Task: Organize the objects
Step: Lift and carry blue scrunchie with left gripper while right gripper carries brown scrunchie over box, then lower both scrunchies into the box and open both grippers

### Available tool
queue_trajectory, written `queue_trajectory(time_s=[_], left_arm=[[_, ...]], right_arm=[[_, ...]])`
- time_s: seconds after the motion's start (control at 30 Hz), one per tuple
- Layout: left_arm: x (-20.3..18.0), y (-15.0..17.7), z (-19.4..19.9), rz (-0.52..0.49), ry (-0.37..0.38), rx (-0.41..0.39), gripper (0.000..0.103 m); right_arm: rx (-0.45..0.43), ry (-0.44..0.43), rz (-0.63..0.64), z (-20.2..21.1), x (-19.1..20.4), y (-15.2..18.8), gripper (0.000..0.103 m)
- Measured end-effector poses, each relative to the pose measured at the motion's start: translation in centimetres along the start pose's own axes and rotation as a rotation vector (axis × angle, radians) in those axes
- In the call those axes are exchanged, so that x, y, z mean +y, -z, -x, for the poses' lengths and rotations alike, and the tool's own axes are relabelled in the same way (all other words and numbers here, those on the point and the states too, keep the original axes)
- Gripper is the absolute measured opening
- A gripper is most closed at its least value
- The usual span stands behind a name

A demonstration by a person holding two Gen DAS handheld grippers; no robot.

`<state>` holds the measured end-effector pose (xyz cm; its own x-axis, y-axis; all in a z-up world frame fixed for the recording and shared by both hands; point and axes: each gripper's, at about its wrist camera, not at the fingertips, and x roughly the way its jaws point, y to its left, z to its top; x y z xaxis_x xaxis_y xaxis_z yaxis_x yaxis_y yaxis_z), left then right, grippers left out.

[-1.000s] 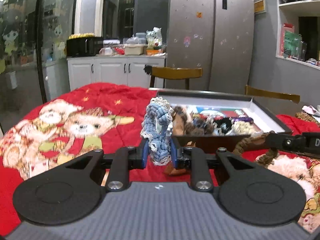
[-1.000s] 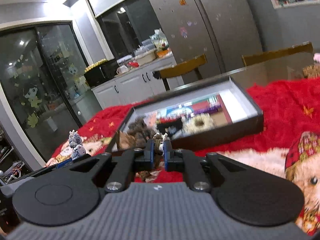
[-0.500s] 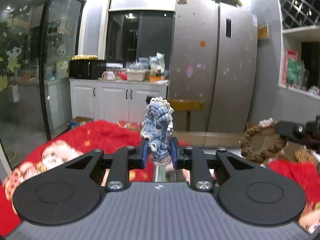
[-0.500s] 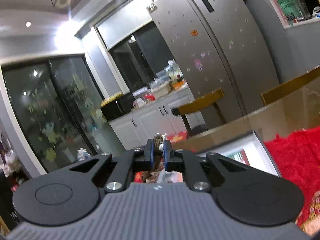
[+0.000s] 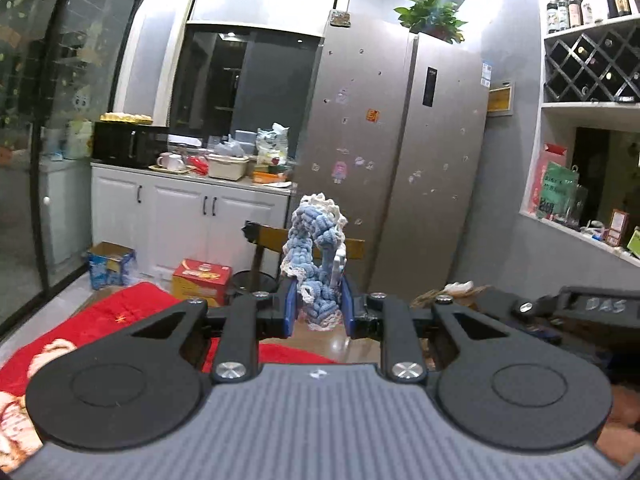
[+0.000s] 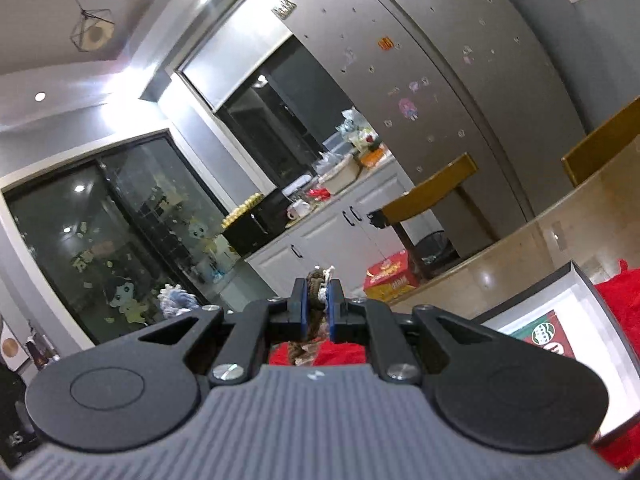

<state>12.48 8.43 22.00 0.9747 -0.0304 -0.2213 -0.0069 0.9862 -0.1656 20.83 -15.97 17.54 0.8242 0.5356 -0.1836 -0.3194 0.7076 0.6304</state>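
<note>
- Left gripper (image 5: 318, 306) is raised and level, its jaws clamped on a blue and white crocheted piece (image 5: 314, 256)
- Right gripper (image 6: 317, 307) is tilted upward, its jaws pinched nearly together on a brown braided piece (image 6: 316, 294)

Kitchen backdrop beyond a red blanket.

A steel fridge (image 5: 400, 168) dotted with stickers stands in the middle, a potted plant (image 5: 432, 18) on top. Left of it, white cabinets (image 5: 180, 220) carry a black microwave (image 5: 128, 144), a mug (image 5: 170, 161) and food bags. A wooden chair (image 5: 276, 240) stands before the fridge, with a red carton (image 5: 202, 280) and a blue carton (image 5: 110, 266) on the floor. A wine rack (image 5: 592, 64) with bottles hangs at right. The red blanket (image 5: 120, 316) lies at lower left.
</note>
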Motion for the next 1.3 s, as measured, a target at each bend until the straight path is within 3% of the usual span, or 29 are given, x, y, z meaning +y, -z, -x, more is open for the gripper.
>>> queue_trajectory(time_s=[0.17, 0.33, 0.5, 0.63, 0.77, 0.9, 1.3], left_arm=[[1.3, 0.7, -4.3, 0.039, 0.046, 0.058, 0.026], [2.1, 2.6, -9.2, 0.009, 0.056, 0.148, 0.026], [2.9, 4.8, -13.2, 0.029, 0.128, 0.245, 0.026], [3.3, 7.2, -15.6, -0.007, 0.114, 0.304, 0.026], [4.0, 9.5, -18.1, 0.018, 0.113, 0.385, 0.026], [4.7, 11.2, -19.7, 0.031, 0.118, 0.442, 0.026], [3.7, 12.9, -20.6, -0.058, 0.042, 0.486, 0.027]], right_arm=[[0.020, 0.013, 0.001, -3.0, -1.3, 0.1, 0.011], [0.054, 0.047, -0.027, -5.9, -3.0, 1.2, 0.011], [0.099, 0.118, -0.003, -8.3, -4.5, 2.6, 0.011], [0.135, 0.181, -0.008, -10.0, -5.8, 3.8, 0.011], [0.169, 0.223, 0.003, -11.1, -6.5, 4.8, 0.011], [0.195, 0.237, 0.007, -11.5, -6.9, 5.7, 0.011], [0.274, 0.278, 0.031, -12.3, -7.0, 6.9, 0.011]])
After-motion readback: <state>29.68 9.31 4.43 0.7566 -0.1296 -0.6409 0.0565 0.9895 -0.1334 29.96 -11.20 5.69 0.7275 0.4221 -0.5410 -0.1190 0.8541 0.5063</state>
